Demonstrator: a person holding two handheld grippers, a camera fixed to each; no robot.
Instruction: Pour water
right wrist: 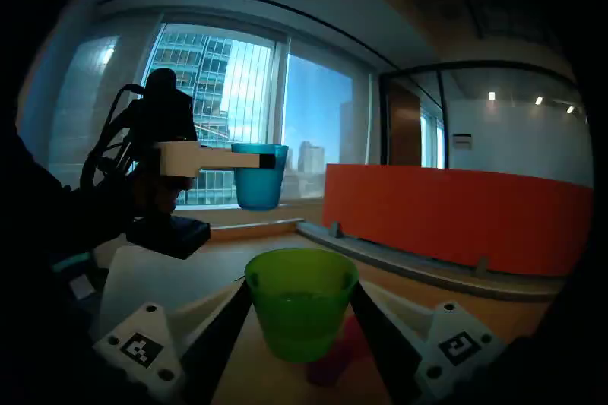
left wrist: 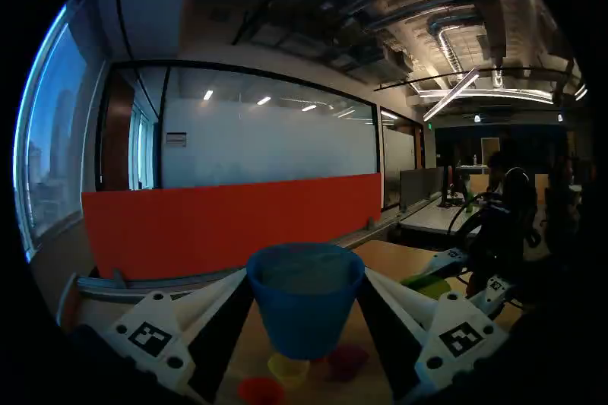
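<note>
A blue cup [left wrist: 305, 306] stands upright between the fingers of my left gripper [left wrist: 305, 283], which is shut on its sides. In the right gripper view the same blue cup [right wrist: 258, 177] hangs high above the table, with the left gripper [right wrist: 254, 159] clamped across it and a dark hand behind. My right gripper [right wrist: 302, 291] is shut on a translucent green cup [right wrist: 302, 306], upright and low over the wooden table [right wrist: 251, 378]. In the left gripper view the green cup [left wrist: 427, 283] shows at the right, held in the right gripper [left wrist: 456, 276].
Small yellow [left wrist: 289, 368], red [left wrist: 261, 390] and magenta [left wrist: 346, 362] cups sit on the table under the blue cup. An orange divider panel [left wrist: 228, 223] runs along the table's far edge. A seated person [left wrist: 509, 200] is at the desks beyond. Large windows [right wrist: 228, 101] line the wall.
</note>
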